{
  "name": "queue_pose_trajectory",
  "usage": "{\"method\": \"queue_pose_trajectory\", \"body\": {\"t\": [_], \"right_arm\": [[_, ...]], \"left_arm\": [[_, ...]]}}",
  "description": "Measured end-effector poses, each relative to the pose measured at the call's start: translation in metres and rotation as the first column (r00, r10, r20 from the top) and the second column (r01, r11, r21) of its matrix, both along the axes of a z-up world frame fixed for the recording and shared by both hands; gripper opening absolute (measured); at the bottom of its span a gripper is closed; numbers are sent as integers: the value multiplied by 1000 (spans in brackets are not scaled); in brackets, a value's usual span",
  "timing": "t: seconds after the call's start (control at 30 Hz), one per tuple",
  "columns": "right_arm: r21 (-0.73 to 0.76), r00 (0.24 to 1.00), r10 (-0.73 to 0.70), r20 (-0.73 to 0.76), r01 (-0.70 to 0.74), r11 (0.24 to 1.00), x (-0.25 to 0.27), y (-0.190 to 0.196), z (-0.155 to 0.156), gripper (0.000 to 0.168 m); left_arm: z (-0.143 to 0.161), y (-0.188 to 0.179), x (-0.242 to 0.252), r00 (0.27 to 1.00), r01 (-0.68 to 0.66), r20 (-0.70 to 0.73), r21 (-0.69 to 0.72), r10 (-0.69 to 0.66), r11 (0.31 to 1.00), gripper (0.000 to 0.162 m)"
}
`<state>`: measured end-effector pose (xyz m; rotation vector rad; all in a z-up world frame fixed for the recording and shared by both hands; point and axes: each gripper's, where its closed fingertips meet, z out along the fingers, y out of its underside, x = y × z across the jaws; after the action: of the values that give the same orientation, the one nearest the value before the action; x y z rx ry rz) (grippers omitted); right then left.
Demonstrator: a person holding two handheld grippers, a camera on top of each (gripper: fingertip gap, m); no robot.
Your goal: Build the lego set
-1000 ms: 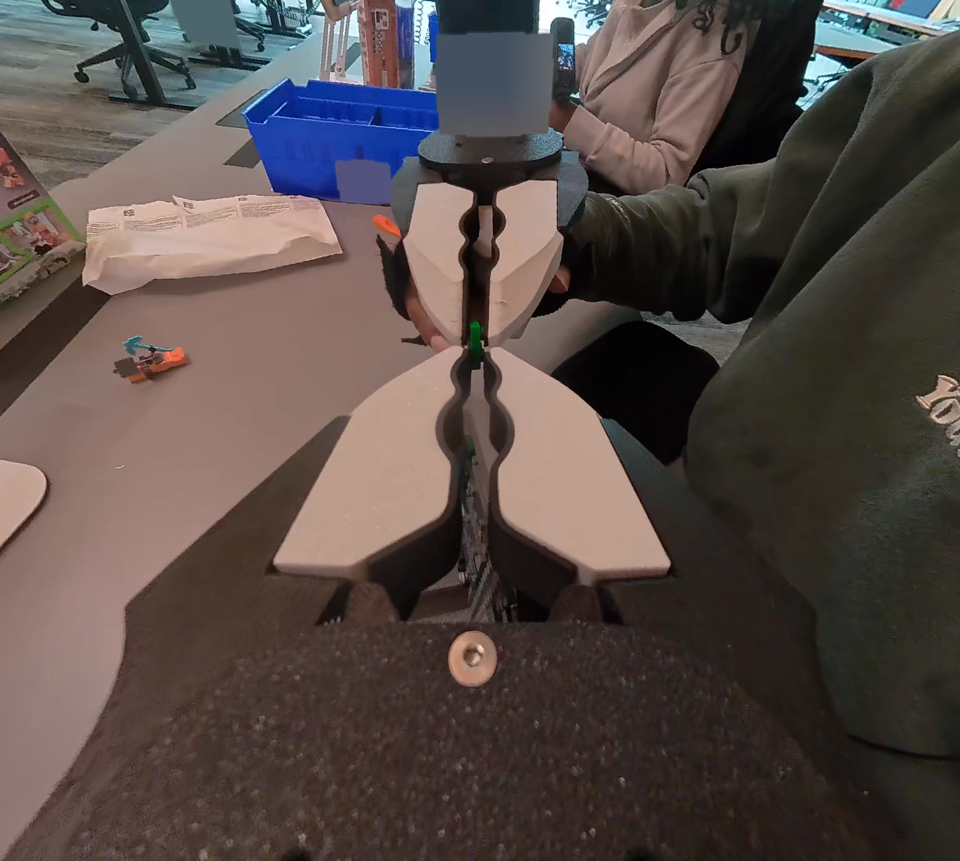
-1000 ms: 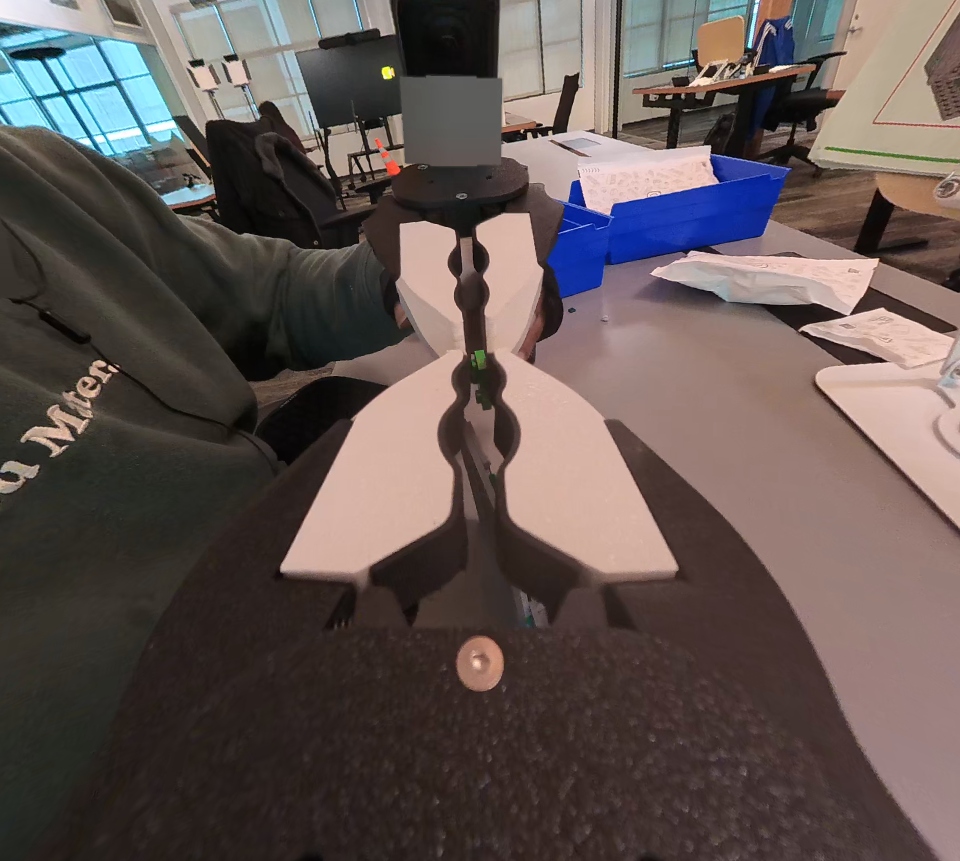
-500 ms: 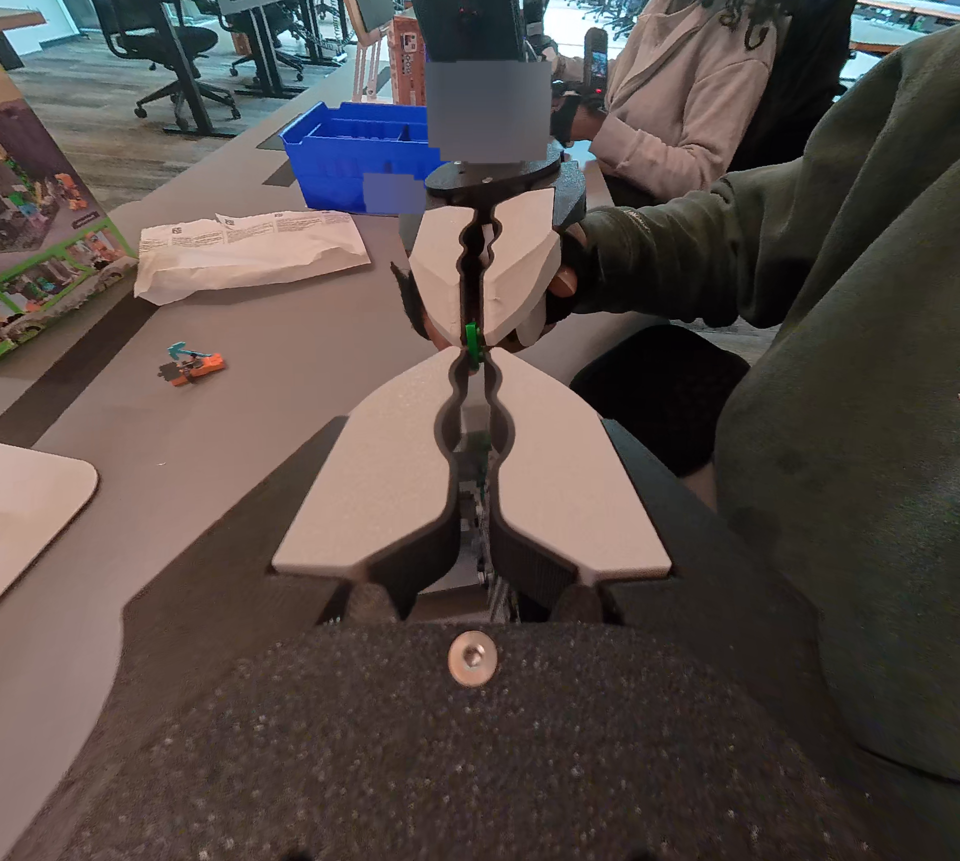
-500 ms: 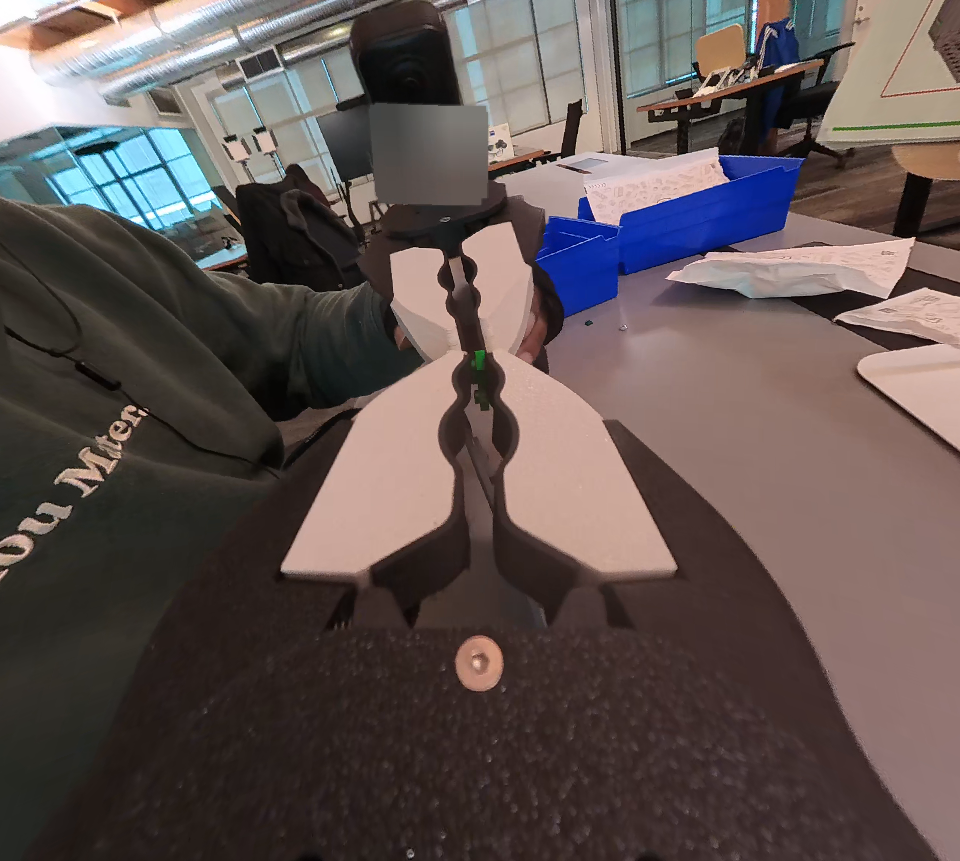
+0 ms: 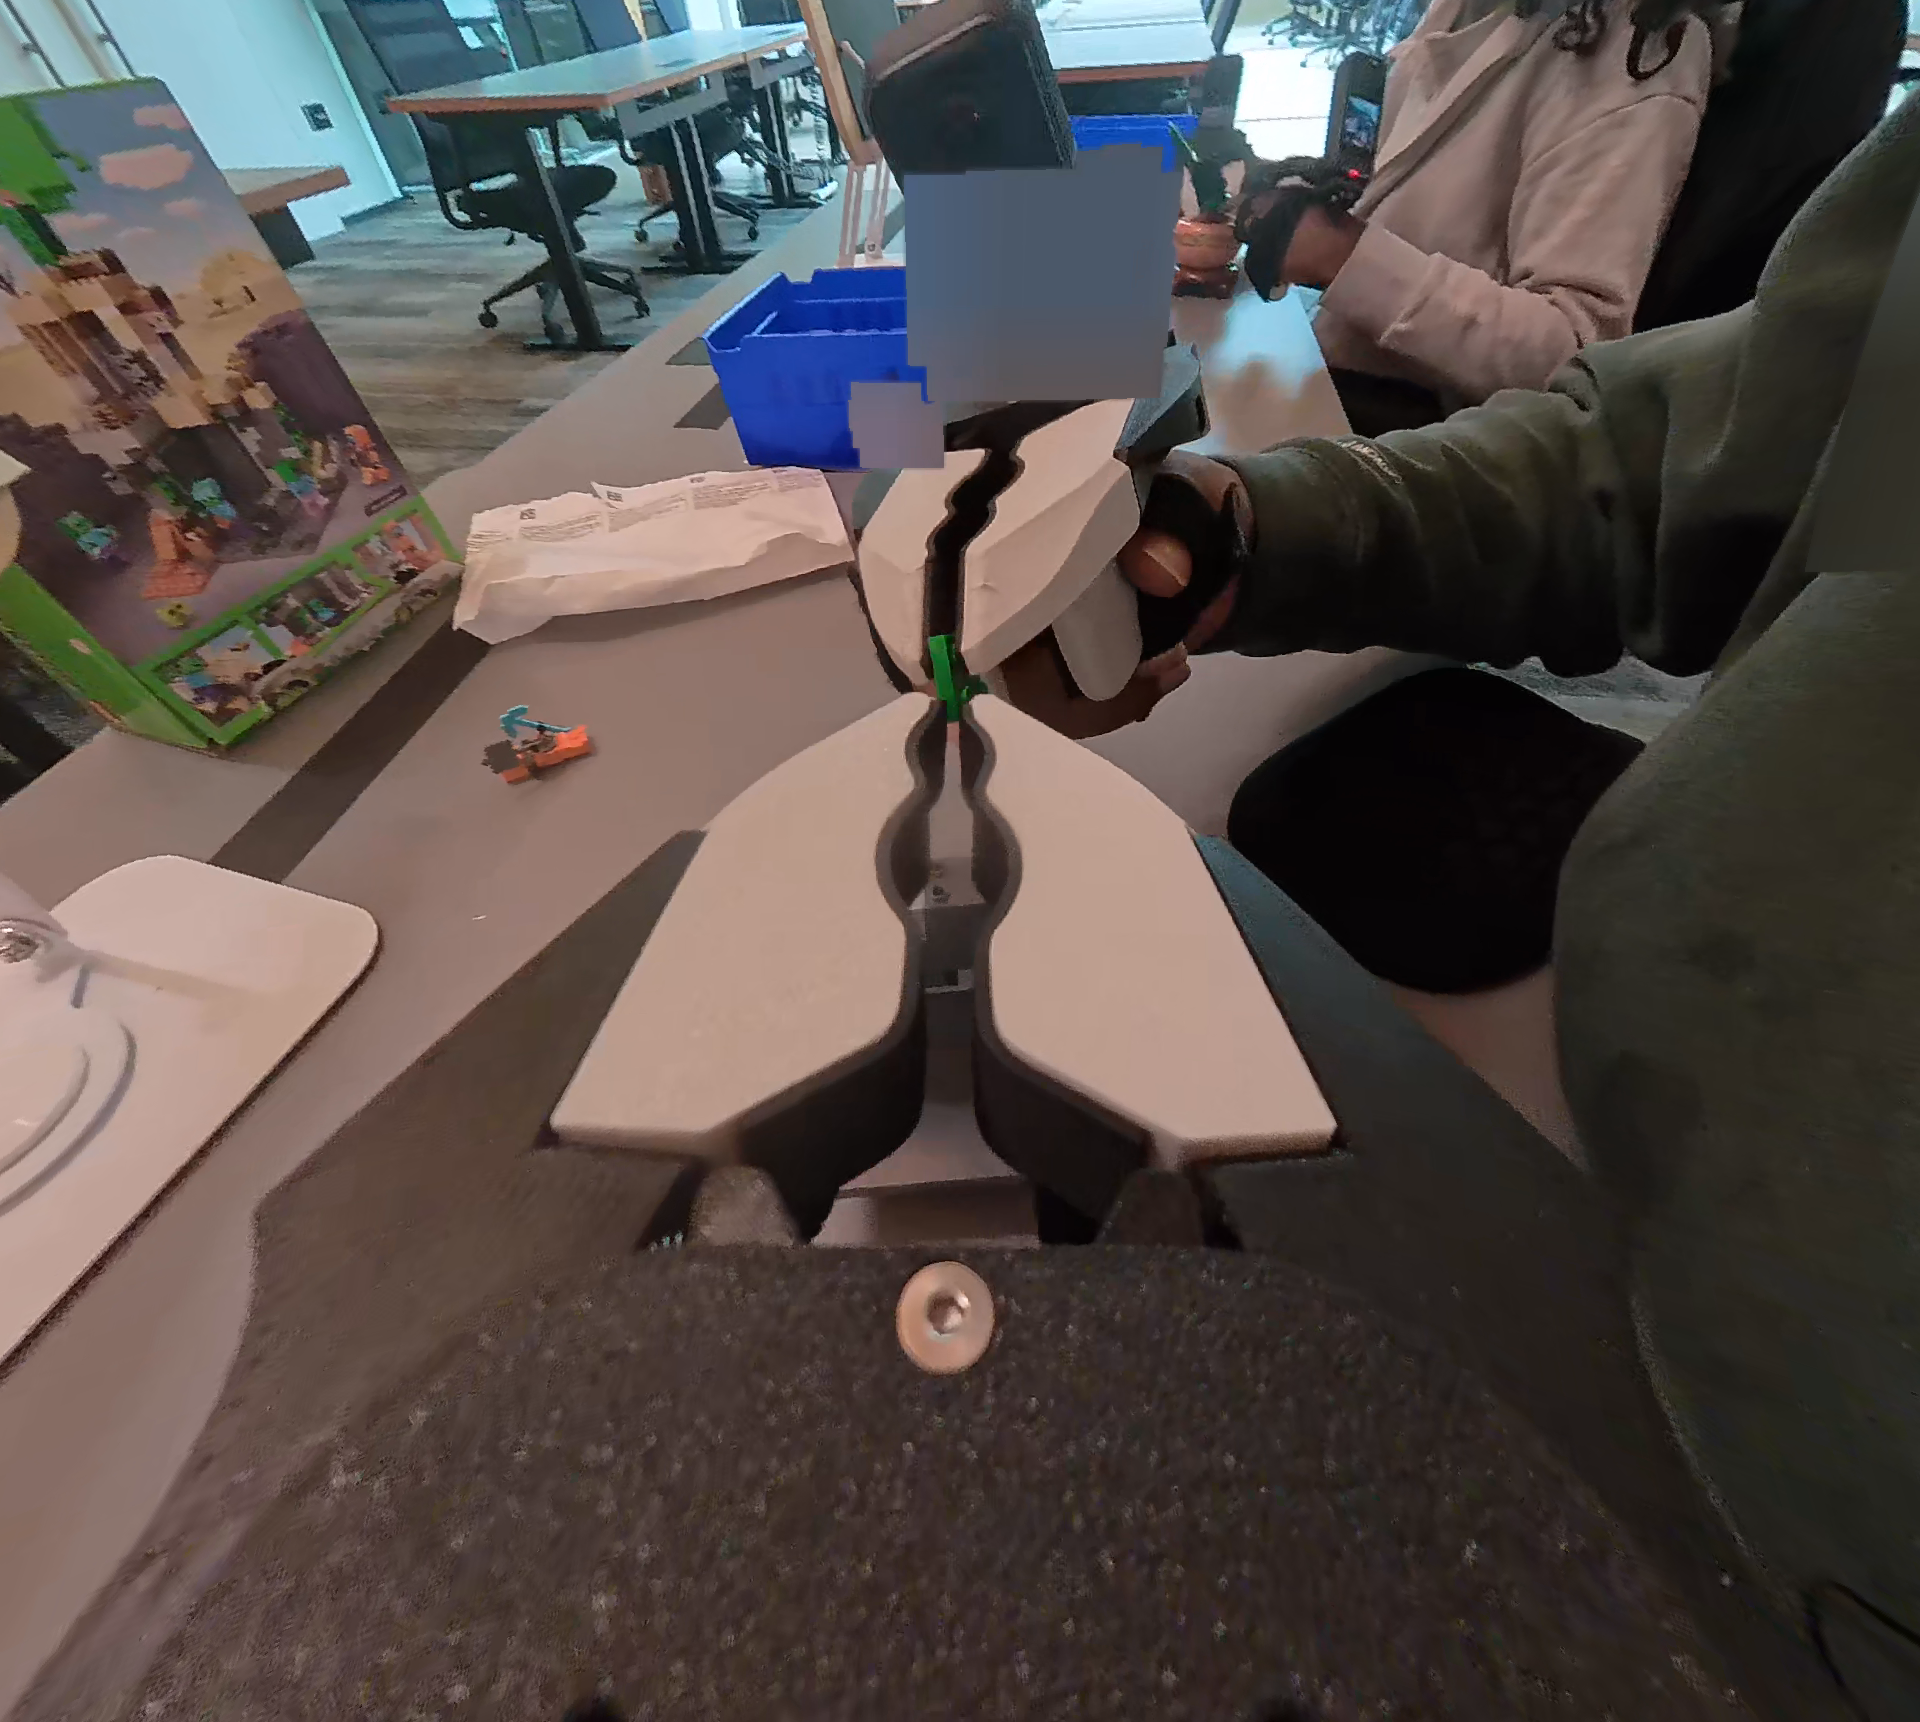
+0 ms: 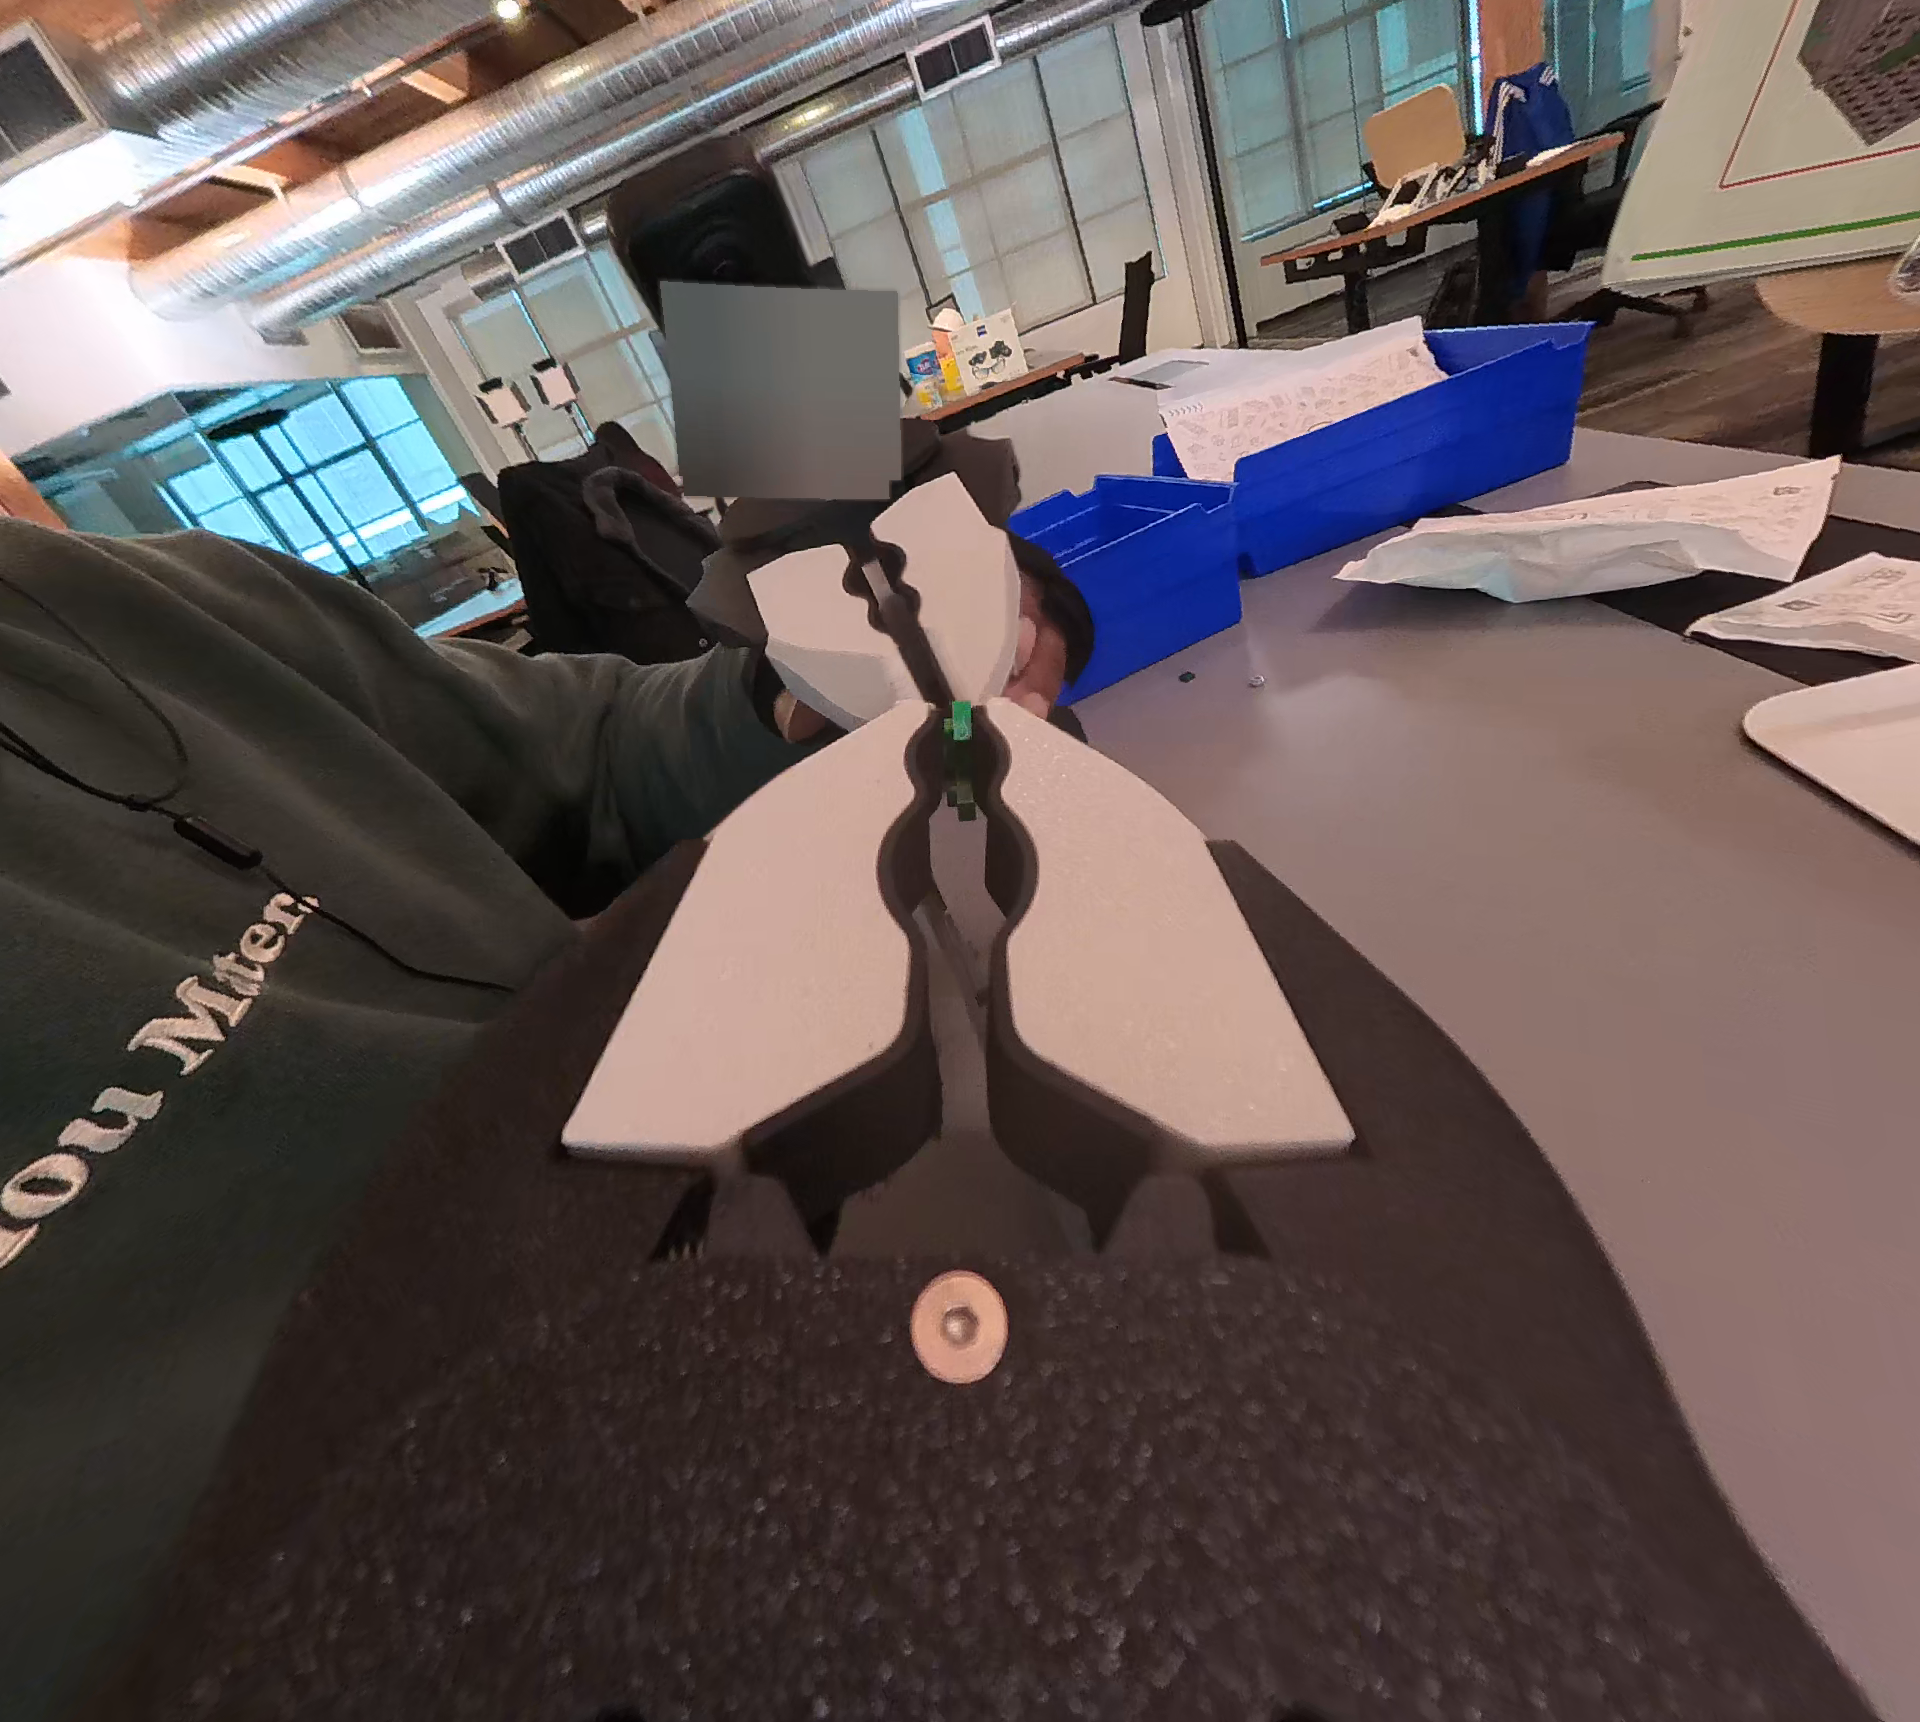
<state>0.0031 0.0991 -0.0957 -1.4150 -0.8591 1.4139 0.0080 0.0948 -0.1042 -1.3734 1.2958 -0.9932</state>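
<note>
Both grippers have tilted and swung since a second ago: the set box now fills the left edge of the left wrist view, and the far gripper leans where it stood upright, while the tiny green part stays pinched between the two tips.

Largest first, the grey surface (image 5: 727, 768) carries everything. On it stands the lego set box (image 5: 197, 425), upright at the far left, with a white paper bag (image 5: 644, 540) lying beside it and a blue bin (image 5: 800, 373) behind. A small orange and teal lego figure (image 5: 540, 742) lies alone on the surface, well apart from both grippers.

The left gripper (image 5: 948, 722) and the right gripper (image 6: 958, 716) meet tip to tip in the air above the near edge of the surface. Each has its fingers (image 5: 821, 924) drawn together, and the green lego piece (image 5: 948, 670) sits at the junction, clamped by both as far as I can tell; it shows again in the right wrist view (image 6: 958, 725).

I judge the piece to be very light, stiff, smooth plastic, so it will slip or twist if gripped by a corner. Flat opposite faces are the place to hold it, leaving the studs or clip end free for the mating part
</note>
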Motion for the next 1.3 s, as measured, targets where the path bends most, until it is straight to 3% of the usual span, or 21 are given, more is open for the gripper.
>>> {"method": "queue_pose_trajectory", "body": {"t": [0.3, 0.47, 0.87, 1.1, 1.3], "right_arm": [[-150, 993, -106, -56, 97, 984, 23, 25, -6, 4], [-237, 991, -124, -42, 111, 965, 27, 33, -22, 4], [-395, 986, -137, -92, 90, 914, 14, 45, -40, 5], [-497, 962, -156, -225, 24, 867, 13, 47, -27, 4], [-527, 942, -158, -297, -23, 850, 10, 45, -16, 5]], "left_arm": [[-1, 25, -20, 983, -184, -4, 120, 186, 976, 14], [-18, 31, -19, 974, -200, -67, 213, 218, 956, 13], [-37, 38, 7, 981, -161, -75, 185, 177, 970, 21], [-28, 41, 16, 967, -242, -1, 318, 255, 917, 21], [-16, 42, 16, 944, -315, 66, 457, 322, 832, 19]]}}
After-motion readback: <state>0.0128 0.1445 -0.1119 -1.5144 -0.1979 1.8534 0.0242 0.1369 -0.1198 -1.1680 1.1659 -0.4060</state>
